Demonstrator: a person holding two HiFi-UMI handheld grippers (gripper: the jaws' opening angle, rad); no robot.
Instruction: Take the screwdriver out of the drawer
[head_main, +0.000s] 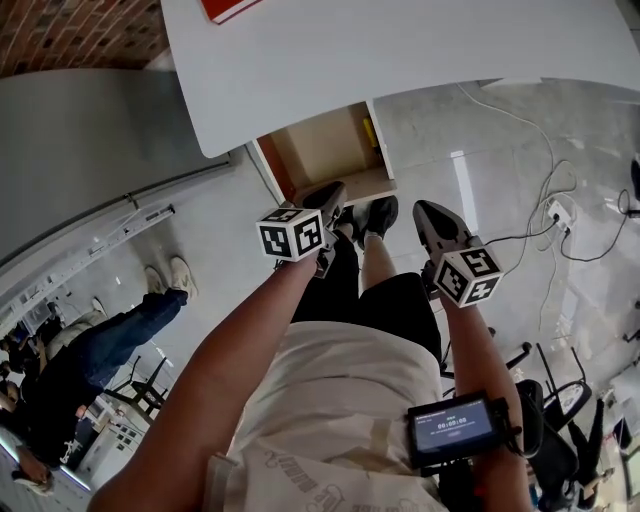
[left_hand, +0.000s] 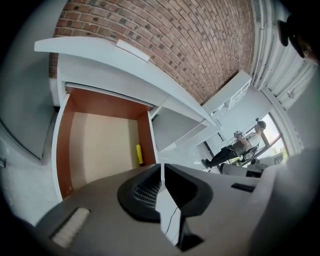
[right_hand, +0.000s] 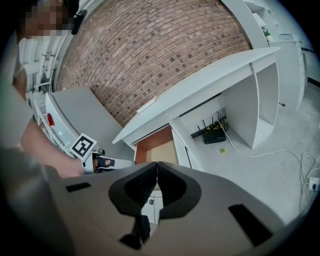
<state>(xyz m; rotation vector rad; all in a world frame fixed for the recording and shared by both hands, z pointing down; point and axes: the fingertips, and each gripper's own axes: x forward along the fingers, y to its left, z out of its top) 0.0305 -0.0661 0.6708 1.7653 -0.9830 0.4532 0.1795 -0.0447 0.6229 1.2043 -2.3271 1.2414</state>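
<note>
**Reach towards the open drawer, nothing gripped yet**

The step in hand is judged to be the approach, as the screwdriver has not yet been touched. The slim yellow-handled screwdriver (head_main: 368, 132) lies inside the open white drawer with a pale wooden floor and reddish-brown walls (head_main: 310, 150). It rests close along the drawer's right wall. The drawer is pulled out from under the white surface (head_main: 400, 50).

In the head view, the left hand-held gripper (head_main: 328, 197) is seen near the drawer's front edge. Its jaws are brought together on nothing, and the screwdriver lies at about 1 o'clock from them, well apart. The right hand-held gripper (head_main: 430, 215) is likewise closed and empty. It is held at 3 o'clock of the left one, over the grey floor (head_main: 450, 130) outside the drawer.

For the next move, one pair of jaws would have to be opened, lowered into the drawer and set across the handle. Little room is left for a jaw between the handle and the wall, and the overhanging surface crowds the back of the drawer.

A flat red object (head_main: 225, 8) lies on the surface at 11 o'clock. A black router with antennas (right_hand: 215, 134) and white cables (head_main: 540, 230) are seen on the floor, clear of the reach. The person's dark shoes (head_main: 378, 213) stand just beside the drawer front.
</note>
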